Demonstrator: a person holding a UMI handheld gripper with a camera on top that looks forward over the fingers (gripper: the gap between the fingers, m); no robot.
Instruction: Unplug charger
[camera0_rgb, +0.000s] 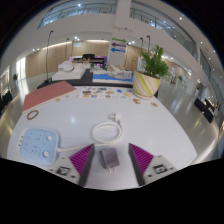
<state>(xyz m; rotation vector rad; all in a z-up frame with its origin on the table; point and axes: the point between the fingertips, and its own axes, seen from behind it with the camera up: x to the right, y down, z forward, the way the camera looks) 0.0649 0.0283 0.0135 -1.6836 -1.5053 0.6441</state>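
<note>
- The gripper (109, 160) has its two fingers spread apart, each showing a magenta pad (81, 156) on its inner face.
- Between the fingers, with a gap at either side, lies a small purplish-grey block (108, 157) on the white table (150, 125); whether it is the charger body cannot be told.
- Just ahead of the fingers lies a coiled white cable (106, 131), looped into a rough ring, with one end running forward to a small white plug-like piece (114, 117).
- To the left of the fingers sits a white power strip (37, 143), flat and rectangular, with round dark socket holes in its top face; nothing readable is printed on it.
- Near the strip's far end lies a small dark ring (33, 115) on the table.
- Farther left, a reddish-pink mat (49, 95) lies at the table's edge.
- Across the table's far side runs a row of small mixed items (105, 93), too small to name.
- Beyond the table's right far corner stands a green potted plant (153, 66) in a pale pot.
- Behind all this opens a large bright hall with a balcony level (95, 12); no writing there can be read.
</note>
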